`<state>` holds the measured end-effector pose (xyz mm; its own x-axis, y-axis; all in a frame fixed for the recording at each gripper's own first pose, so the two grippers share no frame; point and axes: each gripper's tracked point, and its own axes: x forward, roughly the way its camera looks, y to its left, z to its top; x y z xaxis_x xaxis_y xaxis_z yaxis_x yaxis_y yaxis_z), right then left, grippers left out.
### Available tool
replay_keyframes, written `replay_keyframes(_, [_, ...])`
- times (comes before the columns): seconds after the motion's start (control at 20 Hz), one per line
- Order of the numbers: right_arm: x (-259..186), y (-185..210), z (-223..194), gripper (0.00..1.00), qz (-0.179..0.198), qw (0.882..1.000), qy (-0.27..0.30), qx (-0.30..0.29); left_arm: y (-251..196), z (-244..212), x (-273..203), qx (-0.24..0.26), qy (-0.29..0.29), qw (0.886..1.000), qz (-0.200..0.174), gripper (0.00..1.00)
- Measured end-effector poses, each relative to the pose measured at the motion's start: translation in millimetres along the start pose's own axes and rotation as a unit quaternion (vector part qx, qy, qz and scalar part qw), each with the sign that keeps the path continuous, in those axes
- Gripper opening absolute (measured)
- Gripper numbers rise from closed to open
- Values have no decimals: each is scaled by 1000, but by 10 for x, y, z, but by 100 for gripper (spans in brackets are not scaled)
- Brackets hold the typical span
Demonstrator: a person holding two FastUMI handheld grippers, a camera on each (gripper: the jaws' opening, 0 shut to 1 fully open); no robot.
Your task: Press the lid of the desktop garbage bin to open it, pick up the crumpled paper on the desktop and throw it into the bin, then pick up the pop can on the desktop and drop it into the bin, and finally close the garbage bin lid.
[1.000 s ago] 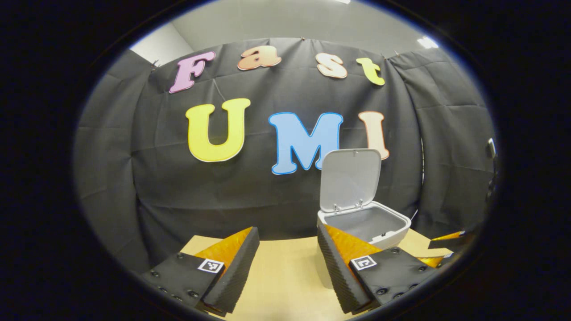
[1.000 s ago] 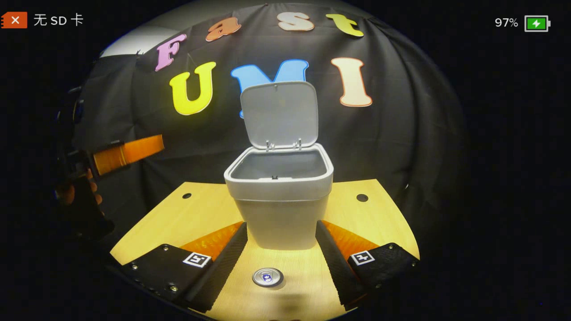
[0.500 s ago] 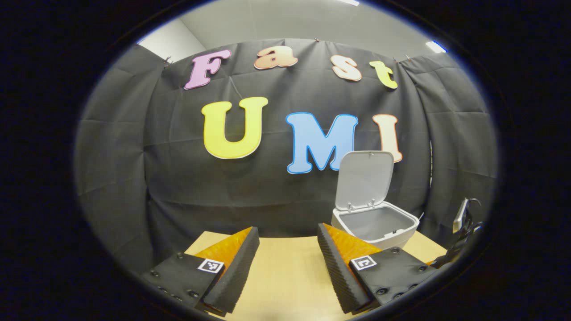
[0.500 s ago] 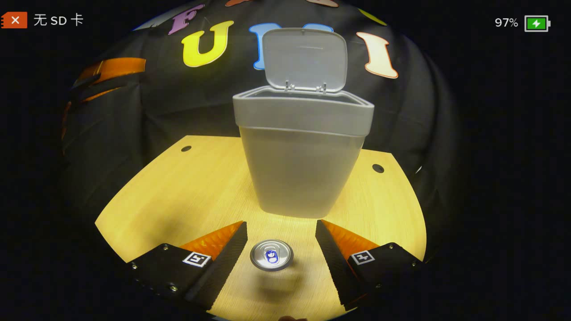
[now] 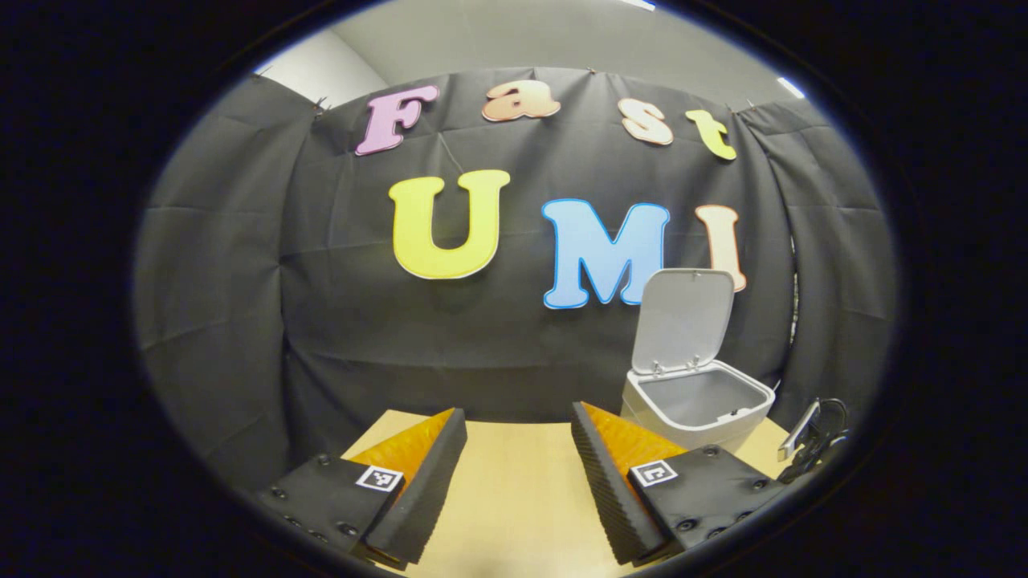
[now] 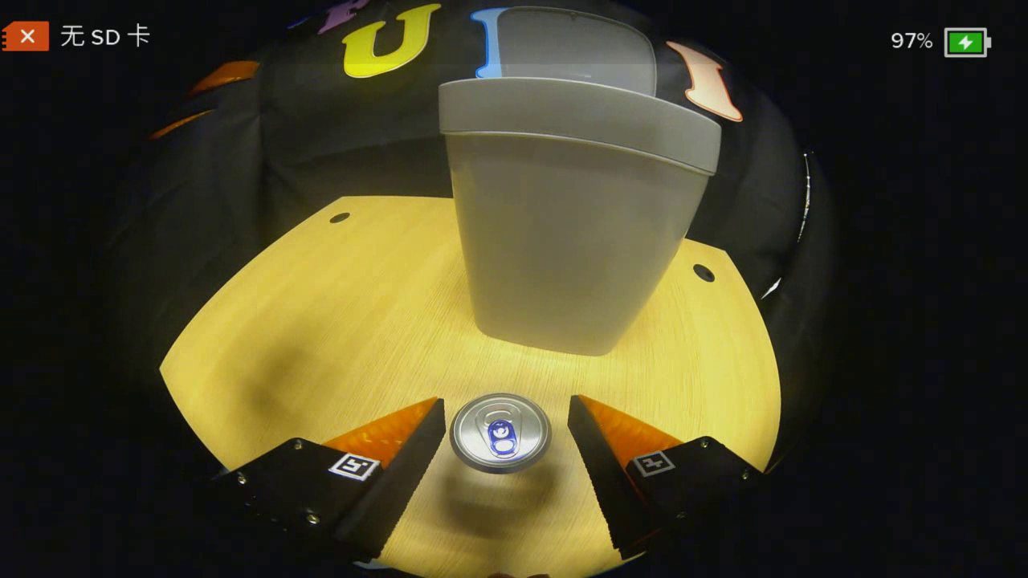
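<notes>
On the desk: we see pale wood desktop [image 6: 321,321], black cloth behind.
Bin: garbage bin [image 6: 574,217] standing, lid [image 5: 683,321] up.
Right gripper [image 6: 506,425]: spread, pop can [image 6: 500,432] upright between, untouched.
Left gripper [image 5: 518,449]: spread, empty.

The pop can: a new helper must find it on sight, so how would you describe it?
Start at the wooden desktop and find the tall grey garbage bin with its lid up. In front of the bin stands the pop can, upright between the open right claw fingers. It is small, round and shiny, with a blue tab.
</notes>
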<state>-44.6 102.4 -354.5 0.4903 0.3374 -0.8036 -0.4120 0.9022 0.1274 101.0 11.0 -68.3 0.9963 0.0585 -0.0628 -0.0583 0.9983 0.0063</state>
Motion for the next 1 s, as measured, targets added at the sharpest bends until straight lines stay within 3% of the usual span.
replay_keyframes(0.2, [36,8,-56,98,1,1000,12,-8,45,-32,2,-6,5,1000,6,88])
replay_keyframes(0.3, [47,26,-64,86,2,1000,14,-8,61,-33,-10,-6,5,1000,9,87])
replay_keyframes(0.55, [-18,16,29,82,1,1000,6,-5,74,-45,-30,-8,5,1000,10,87])
replay_keyframes(1.0, [-412,76,530,81,6,998,-59,1,15,-94,-66,-16,8,1000,0,90])
